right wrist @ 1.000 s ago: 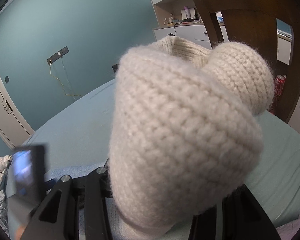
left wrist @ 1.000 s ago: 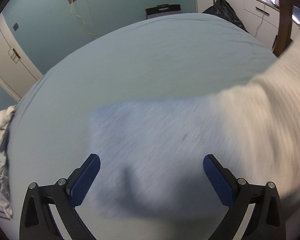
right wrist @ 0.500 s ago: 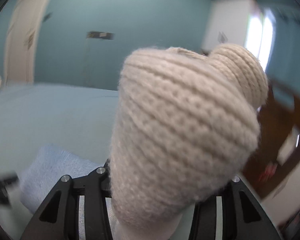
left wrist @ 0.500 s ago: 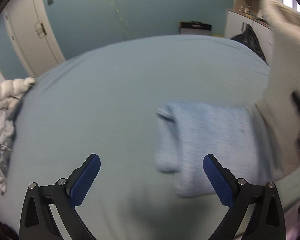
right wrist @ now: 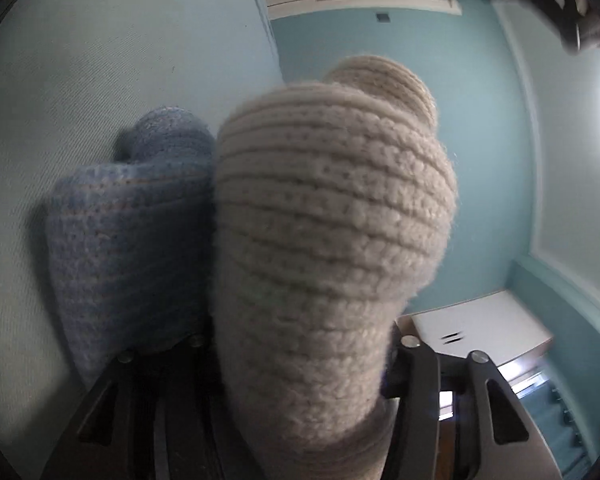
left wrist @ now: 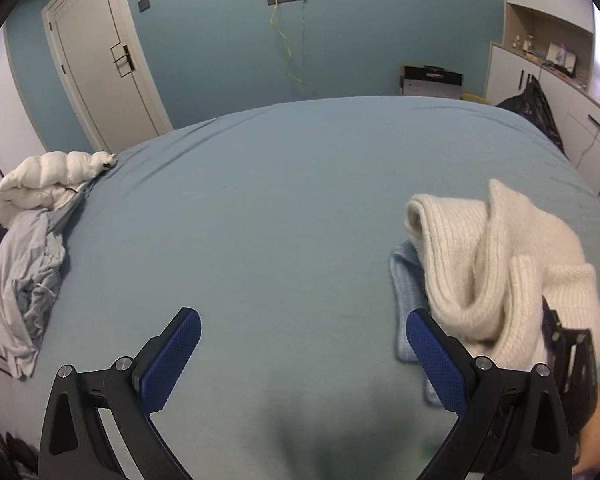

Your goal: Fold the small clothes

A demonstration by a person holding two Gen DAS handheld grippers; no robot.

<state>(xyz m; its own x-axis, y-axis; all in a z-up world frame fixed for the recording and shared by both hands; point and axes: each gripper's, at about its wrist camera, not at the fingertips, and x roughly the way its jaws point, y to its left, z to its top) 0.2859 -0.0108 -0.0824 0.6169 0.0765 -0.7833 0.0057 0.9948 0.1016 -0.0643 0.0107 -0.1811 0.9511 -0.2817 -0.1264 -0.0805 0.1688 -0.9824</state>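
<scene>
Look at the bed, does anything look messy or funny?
Yes. The cream sweater is bunched up in the right gripper, flopped over the folded blue knit. A crumpled clothes pile sits at the bed's left edge.

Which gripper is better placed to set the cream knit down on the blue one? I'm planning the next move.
Right. The right gripper is shut on the cream knit, right over the blue knit. The left gripper is open, with only bed sheet before it.
</scene>
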